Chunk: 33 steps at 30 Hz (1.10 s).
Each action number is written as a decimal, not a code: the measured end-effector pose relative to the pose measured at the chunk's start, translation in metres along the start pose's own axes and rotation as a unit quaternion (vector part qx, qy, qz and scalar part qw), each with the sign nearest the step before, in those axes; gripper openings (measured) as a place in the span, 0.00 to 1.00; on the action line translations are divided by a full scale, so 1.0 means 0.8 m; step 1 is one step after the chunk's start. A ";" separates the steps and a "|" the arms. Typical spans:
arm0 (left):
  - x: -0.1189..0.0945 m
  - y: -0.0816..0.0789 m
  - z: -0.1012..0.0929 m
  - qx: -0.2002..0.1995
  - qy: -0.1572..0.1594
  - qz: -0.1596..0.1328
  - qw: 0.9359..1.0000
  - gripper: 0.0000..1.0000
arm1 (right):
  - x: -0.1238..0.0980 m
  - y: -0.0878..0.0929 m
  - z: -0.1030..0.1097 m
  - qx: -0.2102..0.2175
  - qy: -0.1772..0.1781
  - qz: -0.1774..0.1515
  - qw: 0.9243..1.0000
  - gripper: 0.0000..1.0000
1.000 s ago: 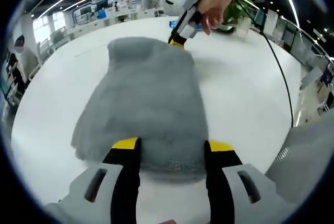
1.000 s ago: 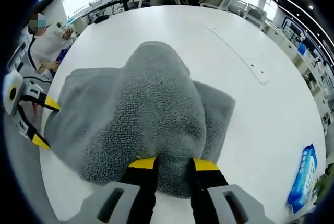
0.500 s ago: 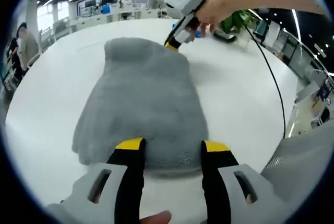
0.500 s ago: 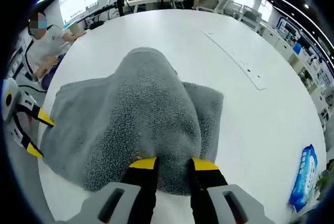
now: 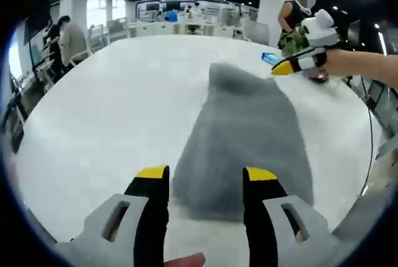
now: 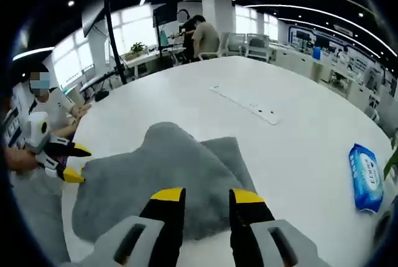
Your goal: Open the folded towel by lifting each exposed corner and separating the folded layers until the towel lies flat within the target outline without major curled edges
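A grey towel [image 5: 249, 130] lies folded on the white table [image 5: 106, 105]. My left gripper [image 5: 207, 173] is open, and the towel's near end reaches in between its yellow-tipped jaws and under the right one. In the right gripper view the towel [image 6: 161, 167] runs from a hump at its far end up to my right gripper [image 6: 206, 195], whose jaws stand close together on the upper layer. A lower layer shows flat to the right. The left gripper [image 6: 76, 164] sits at the towel's left corner. The right gripper [image 5: 283, 68] hangs at the towel's far right corner.
A blue pack of wipes [image 6: 365, 177] lies on the table [image 6: 298, 130] to the right, seen small as the pack [image 5: 270, 58] past the towel. A white strip [image 6: 245, 102] lies farther back. People sit and stand around the table's edges.
Both views have tilted up and swung, showing more of the room. The tall hump of towel under my right gripper has sunk lower and flatter. The towel now looks narrower and longer from the left gripper.
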<state>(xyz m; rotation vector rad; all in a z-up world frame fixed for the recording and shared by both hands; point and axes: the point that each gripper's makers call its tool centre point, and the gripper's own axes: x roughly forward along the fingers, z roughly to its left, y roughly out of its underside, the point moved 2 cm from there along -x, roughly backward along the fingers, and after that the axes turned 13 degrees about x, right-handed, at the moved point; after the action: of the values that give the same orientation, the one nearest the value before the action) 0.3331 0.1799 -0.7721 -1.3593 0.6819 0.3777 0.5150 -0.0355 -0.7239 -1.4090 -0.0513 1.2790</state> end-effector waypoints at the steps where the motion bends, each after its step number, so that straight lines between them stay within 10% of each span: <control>1: 0.004 0.004 0.003 -0.004 0.002 0.006 1.000 0.46 | -0.006 0.002 0.006 0.003 -0.001 -0.004 1.000 0.26; 21: -0.012 0.010 0.006 -0.023 -0.017 -0.004 1.000 0.15 | -0.032 0.071 0.169 0.139 -0.057 -0.116 0.982 0.21; 33: -0.023 0.011 0.006 -0.018 -0.019 -0.001 1.000 0.05 | -0.037 0.095 0.193 0.203 -0.059 -0.149 0.966 0.18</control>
<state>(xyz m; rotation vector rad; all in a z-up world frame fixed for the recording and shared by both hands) 0.3149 0.1886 -0.7672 -1.3833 0.6459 0.4144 0.3506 0.0243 -0.7180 -0.9328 -0.0750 1.0483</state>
